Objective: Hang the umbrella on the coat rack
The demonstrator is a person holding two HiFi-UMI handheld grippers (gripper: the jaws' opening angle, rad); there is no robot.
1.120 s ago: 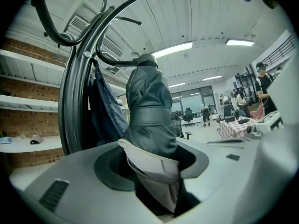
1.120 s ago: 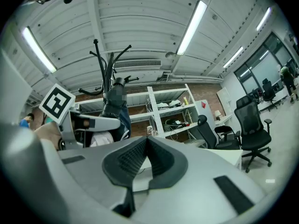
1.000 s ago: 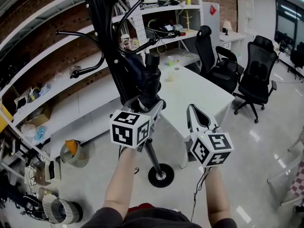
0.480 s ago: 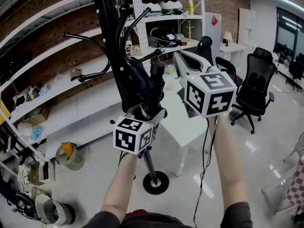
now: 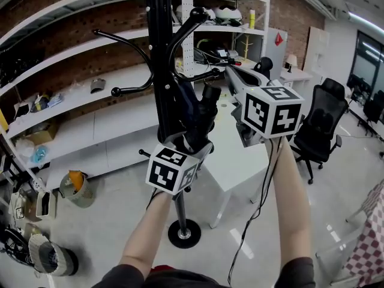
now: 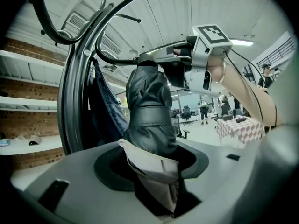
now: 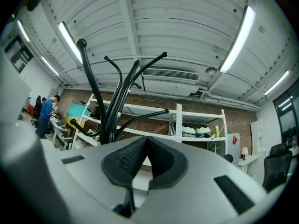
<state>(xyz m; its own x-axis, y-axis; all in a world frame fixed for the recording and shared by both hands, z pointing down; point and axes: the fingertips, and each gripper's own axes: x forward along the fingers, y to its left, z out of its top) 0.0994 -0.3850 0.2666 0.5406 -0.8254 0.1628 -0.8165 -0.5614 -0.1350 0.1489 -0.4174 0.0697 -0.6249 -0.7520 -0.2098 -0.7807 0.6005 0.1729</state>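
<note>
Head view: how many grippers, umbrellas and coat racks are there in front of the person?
grippers: 2, the left gripper and the right gripper
umbrella: 1
coat rack: 1
total: 4

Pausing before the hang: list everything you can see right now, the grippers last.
coat rack: one, black, centre, base on the floor
umbrella: one, black, folded, beside the rack pole
cloth: one, dark blue, hanging against the rack
table: one, white, behind the rack
shelves: white, along the brick wall
office chairs: at least two, black, right
left gripper: jaws shut on the umbrella
right gripper: jaws together, empty, held up right of the rack
</note>
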